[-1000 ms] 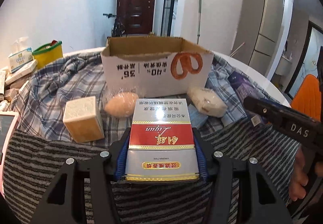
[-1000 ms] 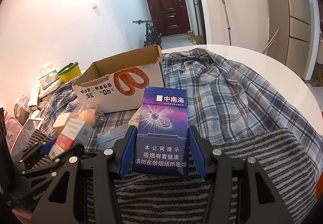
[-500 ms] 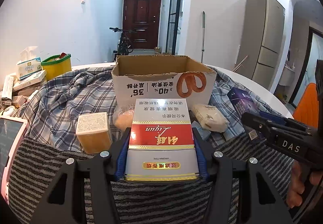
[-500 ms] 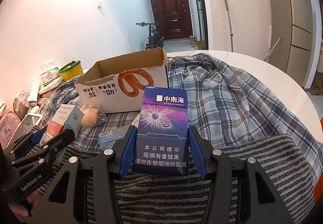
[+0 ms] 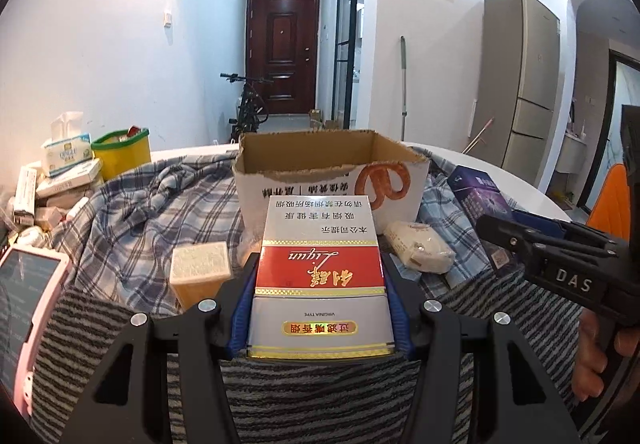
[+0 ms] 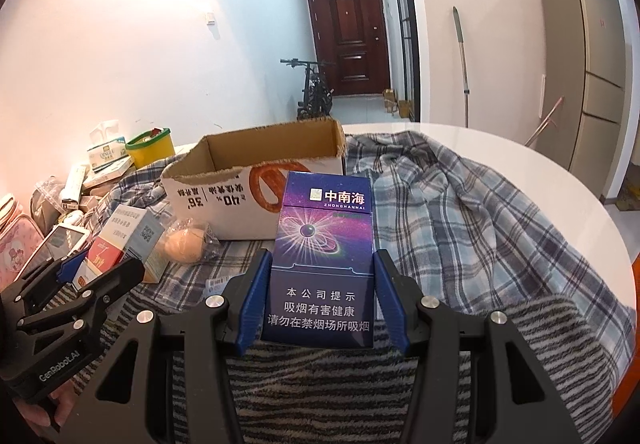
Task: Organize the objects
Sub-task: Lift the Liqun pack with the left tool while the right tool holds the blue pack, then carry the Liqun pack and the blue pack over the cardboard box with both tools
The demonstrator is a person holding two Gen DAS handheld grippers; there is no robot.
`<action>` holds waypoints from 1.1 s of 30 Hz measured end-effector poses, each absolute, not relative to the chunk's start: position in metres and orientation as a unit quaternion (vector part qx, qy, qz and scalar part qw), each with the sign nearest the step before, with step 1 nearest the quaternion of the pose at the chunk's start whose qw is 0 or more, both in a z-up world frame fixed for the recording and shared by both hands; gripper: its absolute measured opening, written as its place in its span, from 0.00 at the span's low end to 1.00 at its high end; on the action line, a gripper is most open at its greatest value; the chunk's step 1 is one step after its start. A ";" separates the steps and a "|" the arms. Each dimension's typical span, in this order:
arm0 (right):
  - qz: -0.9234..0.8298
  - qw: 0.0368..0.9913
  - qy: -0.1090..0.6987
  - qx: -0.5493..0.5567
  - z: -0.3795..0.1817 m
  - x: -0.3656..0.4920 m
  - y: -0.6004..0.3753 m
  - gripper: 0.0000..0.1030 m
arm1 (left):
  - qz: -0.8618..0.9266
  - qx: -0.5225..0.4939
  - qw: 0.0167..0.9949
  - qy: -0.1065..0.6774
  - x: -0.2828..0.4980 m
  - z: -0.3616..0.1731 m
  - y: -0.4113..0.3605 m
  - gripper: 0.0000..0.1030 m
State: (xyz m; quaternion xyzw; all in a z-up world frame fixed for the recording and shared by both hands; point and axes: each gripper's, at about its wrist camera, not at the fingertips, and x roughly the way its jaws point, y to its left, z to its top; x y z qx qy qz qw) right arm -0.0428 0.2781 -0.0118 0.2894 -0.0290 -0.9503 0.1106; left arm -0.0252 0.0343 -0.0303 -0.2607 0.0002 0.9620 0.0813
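Note:
My left gripper (image 5: pixel 320 284) is shut on a red and silver cigarette pack (image 5: pixel 320 268), held above the striped cloth. My right gripper (image 6: pixel 322 280) is shut on a purple cigarette pack (image 6: pixel 325 244). An open cardboard box (image 5: pixel 332 172) stands ahead on the plaid cloth; it also shows in the right wrist view (image 6: pixel 256 188). The right gripper with the purple pack (image 5: pixel 480 200) shows at the right of the left wrist view. The left gripper with the red pack (image 6: pixel 100 256) shows at the left of the right wrist view.
A tan cube-shaped box (image 5: pixel 200 276), a wrapped white bun (image 5: pixel 420 248) and a bagged round bun (image 6: pixel 184 244) lie before the cardboard box. A tissue box (image 5: pixel 66 152), a yellow tub (image 5: pixel 120 152) and a pink tablet (image 5: pixel 24 284) crowd the left. The white table edge (image 6: pixel 560 180) curves right.
Both grippers have risen and tilted up with their packs, so the box and table sit lower in view. The grips have not changed.

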 end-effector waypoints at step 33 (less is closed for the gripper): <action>-0.995 0.090 0.042 -0.013 0.193 -0.098 0.239 0.49 | 0.997 -0.005 0.073 -0.037 -0.079 0.192 0.020 0.56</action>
